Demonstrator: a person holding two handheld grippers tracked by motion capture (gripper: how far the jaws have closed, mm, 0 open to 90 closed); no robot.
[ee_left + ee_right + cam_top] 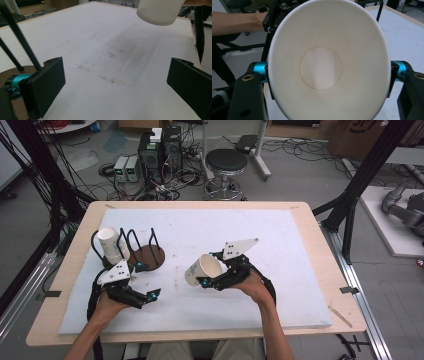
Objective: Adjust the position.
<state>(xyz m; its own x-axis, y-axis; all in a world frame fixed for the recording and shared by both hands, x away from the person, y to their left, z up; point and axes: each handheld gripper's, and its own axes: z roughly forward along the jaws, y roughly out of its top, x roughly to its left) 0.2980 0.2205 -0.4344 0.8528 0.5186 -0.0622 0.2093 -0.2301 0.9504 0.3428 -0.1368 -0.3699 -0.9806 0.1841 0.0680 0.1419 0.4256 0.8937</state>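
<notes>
The right gripper (206,276) clamps a white paper cup (202,269); at nine o'clock, the left gripper (150,297) gapes empty beside a black wire rack (131,245) holding another white cup (112,244).

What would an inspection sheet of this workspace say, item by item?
Surface: white mat on a wooden table, faintly stained at centre.
Job's things: paper cup gripped on its sides and squeezed oval; second paper cup in the wire rack with a round brown base.
Clutter: nothing seen on the mat.
Grippers: right gripper shut on the paper cup; left gripper open, nothing between its jaws, beside the rack.
Cables: a black one trails from each gripper; many on the floor.
Surroundings: stool, computer towers, black frame posts.
</notes>
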